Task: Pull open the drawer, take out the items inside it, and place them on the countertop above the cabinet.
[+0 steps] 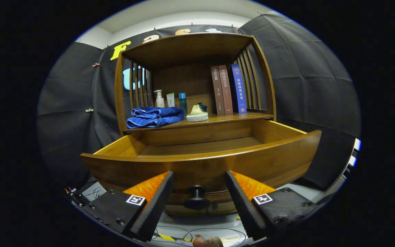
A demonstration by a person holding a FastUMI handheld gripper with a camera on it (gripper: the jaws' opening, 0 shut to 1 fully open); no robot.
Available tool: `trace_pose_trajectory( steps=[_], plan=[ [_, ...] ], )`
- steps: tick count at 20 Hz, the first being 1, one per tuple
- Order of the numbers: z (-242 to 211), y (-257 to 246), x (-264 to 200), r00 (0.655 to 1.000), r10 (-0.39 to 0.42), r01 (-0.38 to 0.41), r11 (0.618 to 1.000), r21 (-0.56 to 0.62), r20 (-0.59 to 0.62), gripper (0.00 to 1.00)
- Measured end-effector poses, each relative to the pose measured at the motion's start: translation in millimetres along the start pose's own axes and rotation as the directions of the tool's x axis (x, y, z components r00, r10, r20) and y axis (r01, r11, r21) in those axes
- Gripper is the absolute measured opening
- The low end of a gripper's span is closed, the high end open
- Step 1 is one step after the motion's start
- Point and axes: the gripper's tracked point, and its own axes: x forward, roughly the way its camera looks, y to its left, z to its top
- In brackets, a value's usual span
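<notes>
Jaws (197,202): spread wide and released, gripping nothing; the two fingers flank the knob, each clear of it.
Knob: small dark round pull knob (196,196) on the drawer front, sitting in the gap between the fingers, just ahead of them.
Drawer: wide brown wooden drawer with a curved front (201,164), pulled well out of the cabinet toward the jaws. Glossy, grain running sideways, lower edge ribbed.
Axis: long axis of the drawer runs left to right across the fingers; its open top faces up, its front faces the jaws.
Drawer inside: bare wooden bottom and side walls on show; the near strip behind the front board is hidden, cannot tell what lies there.
Counter: brown wooden counter (225,119) directly above and behind the drawer, under a top shelf, slatted sides left and right.
On counter, left: folded blue towel (154,116) near the front edge.
On counter, middle: pale cream sponge-like block (196,114) just beside the towel, a small dark blue cup (202,106) touching behind it.
On counter, back: white pump bottle (159,99), pale tube (170,100), teal bottle (182,101), upright in a row.
On counter, right: two brown books and one blue book (226,90), standing upright, spines out.
Open room: bare counter strip along the front edge right of the sponge, ahead of the books.
</notes>
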Motion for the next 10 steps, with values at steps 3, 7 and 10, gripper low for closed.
trace_pose_trajectory(
  steps=[3,7,10],
  plan=[
    [4,1,17,1.000,0.000,0.000,1.000,-0.004,-0.006,0.98],
    [18,3,48,1.000,-0.006,0.006,1.000,0.004,0.017,0.99],
    [20,5,75,1.000,-0.009,0.009,1.000,0.013,0.006,0.99]
  ],
)
